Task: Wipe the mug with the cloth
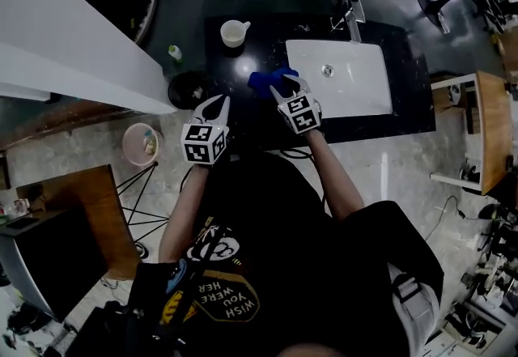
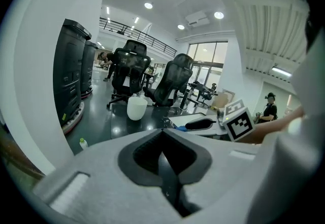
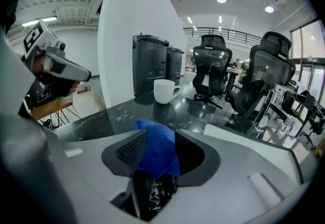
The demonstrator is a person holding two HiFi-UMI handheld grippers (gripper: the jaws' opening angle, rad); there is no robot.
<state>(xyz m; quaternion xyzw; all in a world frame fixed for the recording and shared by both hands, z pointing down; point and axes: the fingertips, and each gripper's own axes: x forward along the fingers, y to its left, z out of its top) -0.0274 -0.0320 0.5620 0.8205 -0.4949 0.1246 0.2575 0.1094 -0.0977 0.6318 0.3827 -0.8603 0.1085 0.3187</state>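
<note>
We see the white mug (image 1: pixel 234 32) standing upright on the far left part of the dark table (image 1: pixel 217 72), mouth up, its handle turned to the right. It stands well apart from both grippers. The blue cloth (image 1: pixel 261 82) lies crumpled on the table just left of the white sink (image 1: pixel 356 92), its longer side running left to right. The right gripper (image 1: pixel 283 88) points down and away at it. Its fingers (image 3: pixel 124 149) stand apart with the cloth bunched between them, lying against the left one with a gap at the right one. The left gripper (image 1: pixel 218 103) hangs nearer and further left, its fingers (image 2: pixel 144 159) together with nothing in them.
</note>
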